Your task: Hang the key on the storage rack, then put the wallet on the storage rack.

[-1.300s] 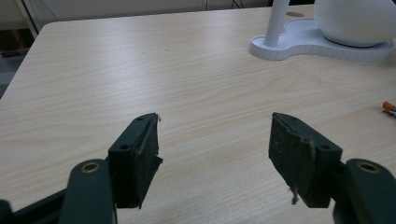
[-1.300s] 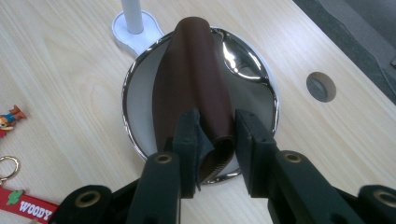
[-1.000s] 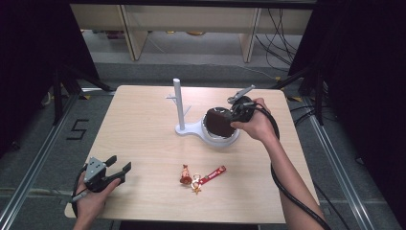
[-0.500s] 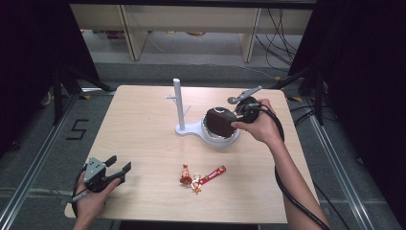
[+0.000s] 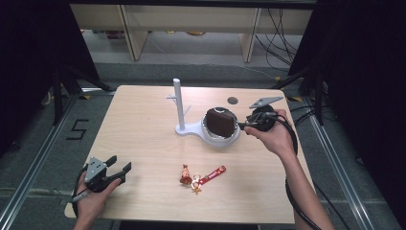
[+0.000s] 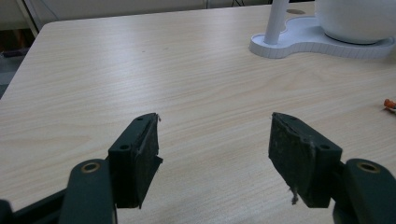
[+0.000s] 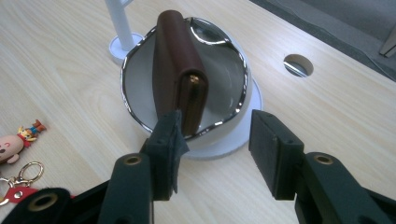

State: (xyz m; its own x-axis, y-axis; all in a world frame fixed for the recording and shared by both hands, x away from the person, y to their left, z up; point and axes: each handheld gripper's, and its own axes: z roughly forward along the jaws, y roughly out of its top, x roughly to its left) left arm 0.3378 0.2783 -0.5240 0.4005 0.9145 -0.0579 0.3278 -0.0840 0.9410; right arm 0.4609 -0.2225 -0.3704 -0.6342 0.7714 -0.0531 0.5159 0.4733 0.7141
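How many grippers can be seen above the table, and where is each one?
2. The left gripper is at the table's near left corner, fingers apart. The right gripper is beside the bowl holding the brown wallet, fingers apart.

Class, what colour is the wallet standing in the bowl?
Dark brown wallet with a small gold clasp, best seen in the right gripper view.

tool [image 7: 215, 140] jaws apart | brown wallet [image 7: 177, 65] upright in white bowl [image 7: 224, 88]
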